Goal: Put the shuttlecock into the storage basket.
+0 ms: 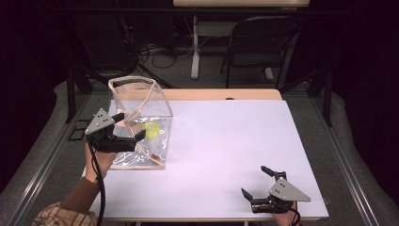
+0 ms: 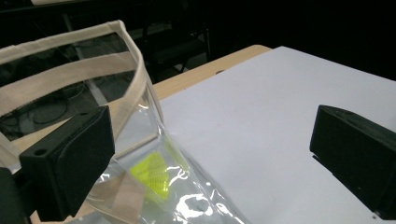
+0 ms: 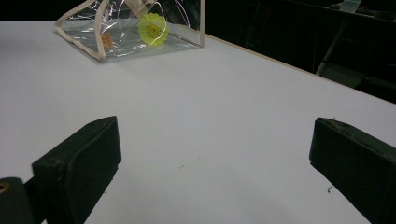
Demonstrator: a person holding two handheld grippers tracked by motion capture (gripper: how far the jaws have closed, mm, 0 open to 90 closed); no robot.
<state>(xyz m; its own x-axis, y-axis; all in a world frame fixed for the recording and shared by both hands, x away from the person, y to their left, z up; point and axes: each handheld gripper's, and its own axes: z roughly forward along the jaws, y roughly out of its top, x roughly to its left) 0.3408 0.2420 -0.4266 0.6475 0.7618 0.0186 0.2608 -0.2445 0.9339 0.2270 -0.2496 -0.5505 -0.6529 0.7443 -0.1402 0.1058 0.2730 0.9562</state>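
Observation:
A clear plastic bag (image 1: 141, 127) with beige trim and straps stands open on the left of the white table (image 1: 226, 141). Inside it lies a yellow, round, flower-like object (image 1: 151, 129), which in the right gripper view (image 3: 153, 29) shows a dark centre. My left gripper (image 1: 132, 125) is open at the bag's near left side. In the left gripper view its jaws stand wide apart, the bag's corner (image 2: 154, 140) and the yellow object (image 2: 152, 175) lie between them, and a strap runs close to the left jaw. My right gripper (image 1: 254, 180) is open over bare table at the front right, far from the bag (image 3: 121, 37).
A small brownish tag (image 3: 106, 41) sits on the bag's lower part. The table's wooden back edge (image 1: 226, 94) shows beyond the white sheet. Behind it stand a dark folding chair (image 1: 259, 42) and a white table leg (image 1: 195, 47), with cables on the floor.

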